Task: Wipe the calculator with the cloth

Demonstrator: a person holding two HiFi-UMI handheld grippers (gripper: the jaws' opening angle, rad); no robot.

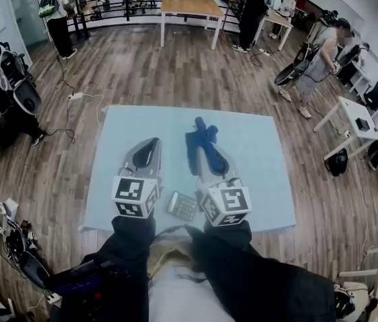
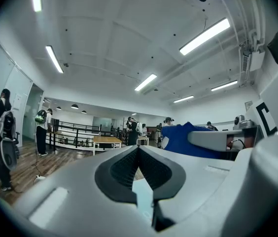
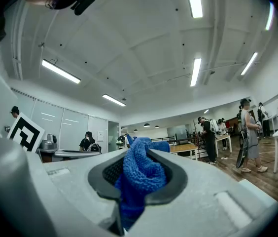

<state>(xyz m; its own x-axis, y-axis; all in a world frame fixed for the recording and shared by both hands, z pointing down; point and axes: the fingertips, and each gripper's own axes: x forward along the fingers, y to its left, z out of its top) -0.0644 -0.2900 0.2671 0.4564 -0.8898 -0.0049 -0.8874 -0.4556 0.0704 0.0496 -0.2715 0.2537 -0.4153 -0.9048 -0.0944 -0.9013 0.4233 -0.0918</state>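
Note:
A small grey calculator (image 1: 182,206) lies near the front edge of the light blue table (image 1: 256,153), between my two grippers. My right gripper (image 1: 206,146) is raised over the table and shut on a blue knitted cloth (image 1: 199,143). In the right gripper view the cloth (image 3: 141,174) bunches between the jaws and sticks out past the tips. My left gripper (image 1: 150,144) is held beside it at the left, shut and empty. In the left gripper view its jaw tips (image 2: 138,148) meet, and the cloth (image 2: 183,139) shows at the right. Both grippers point up and away, above the calculator.
The table stands on a wooden floor. A wooden table (image 1: 190,7) stands at the back by a black railing and a white desk (image 1: 353,113) at the right. Several people stand around the room. A white cable (image 1: 78,96) lies on the floor at the left.

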